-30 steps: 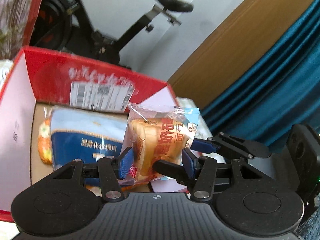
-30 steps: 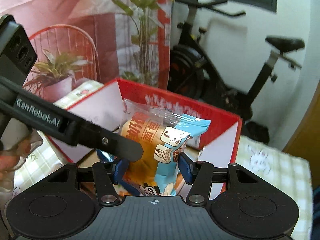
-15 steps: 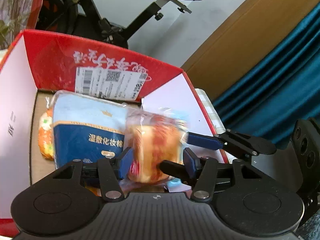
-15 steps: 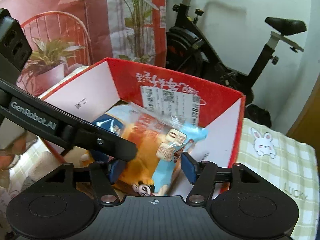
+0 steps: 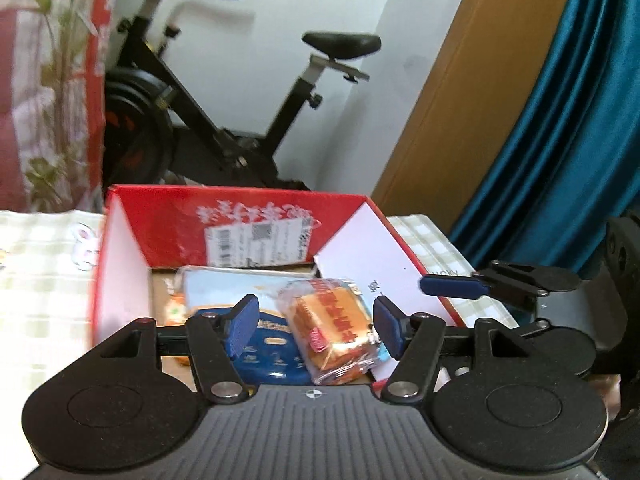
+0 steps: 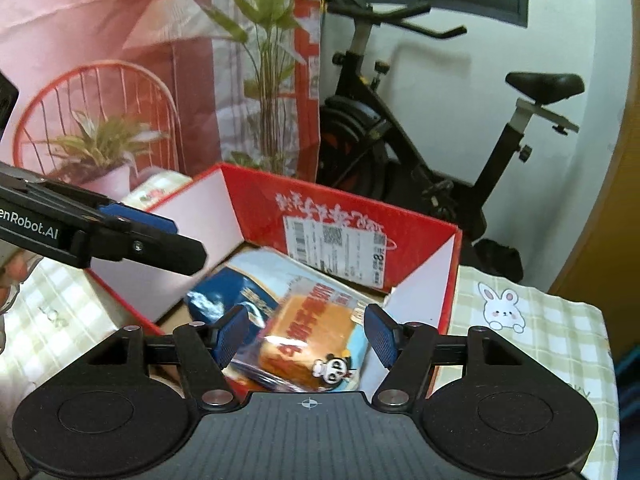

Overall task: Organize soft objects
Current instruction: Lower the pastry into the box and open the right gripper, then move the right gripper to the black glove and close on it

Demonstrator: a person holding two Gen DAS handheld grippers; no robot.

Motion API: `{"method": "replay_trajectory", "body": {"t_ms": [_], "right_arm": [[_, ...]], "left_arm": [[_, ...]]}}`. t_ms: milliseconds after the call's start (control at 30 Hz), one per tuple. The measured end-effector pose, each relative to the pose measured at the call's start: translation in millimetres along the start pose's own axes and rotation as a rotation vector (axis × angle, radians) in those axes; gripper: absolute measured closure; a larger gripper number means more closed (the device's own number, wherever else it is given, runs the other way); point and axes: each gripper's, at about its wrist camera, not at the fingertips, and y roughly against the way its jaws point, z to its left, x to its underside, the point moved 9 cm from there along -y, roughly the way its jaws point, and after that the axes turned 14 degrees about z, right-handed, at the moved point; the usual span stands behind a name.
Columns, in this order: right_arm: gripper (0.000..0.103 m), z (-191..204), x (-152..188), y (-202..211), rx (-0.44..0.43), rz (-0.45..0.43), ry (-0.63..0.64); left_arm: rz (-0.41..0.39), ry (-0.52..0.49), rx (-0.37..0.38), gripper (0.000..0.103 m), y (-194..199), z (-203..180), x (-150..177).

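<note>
Bread packet [image 5: 334,330] released into red box [image 5: 256,216], both claws [image 5: 316,326] [image 6: 306,336] spread, empty.

Matte black claw [image 5: 312,326] with blue ribbed pads [image 5: 241,325], silver pivot screws, white "enRobot.AI" lettering

"enRobot.AI" stands on the left gripper [image 6: 132,236]; an "8" shows on the red box's [image 6: 416,240] white label [image 6: 336,246].
</note>
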Motion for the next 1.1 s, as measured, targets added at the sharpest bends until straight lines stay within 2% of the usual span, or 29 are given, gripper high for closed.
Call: {"method": "replay_trajectory", "body": {"t_ms": [200,500,733,1100], "right_arm": [[0.042,18,11,26,-0.002,-0.047,-0.011],[0.042,42,39,46,-0.024,-0.068,-0.040],[0.042,55,65,46,-0.030,-0.047,-0.045],[0.043,65,118,26,-0.040,0.031,-0.084]], "left_arm": [[-0.037,0.016,-0.027,0.037,28,10,20],[-0.005,0.055,-0.038,0.037,36,12,74],[0.045,0.113,-0.024,0.037,30,16,113],[0.120,0.205,0.013,0.037,17,17,156]]}}
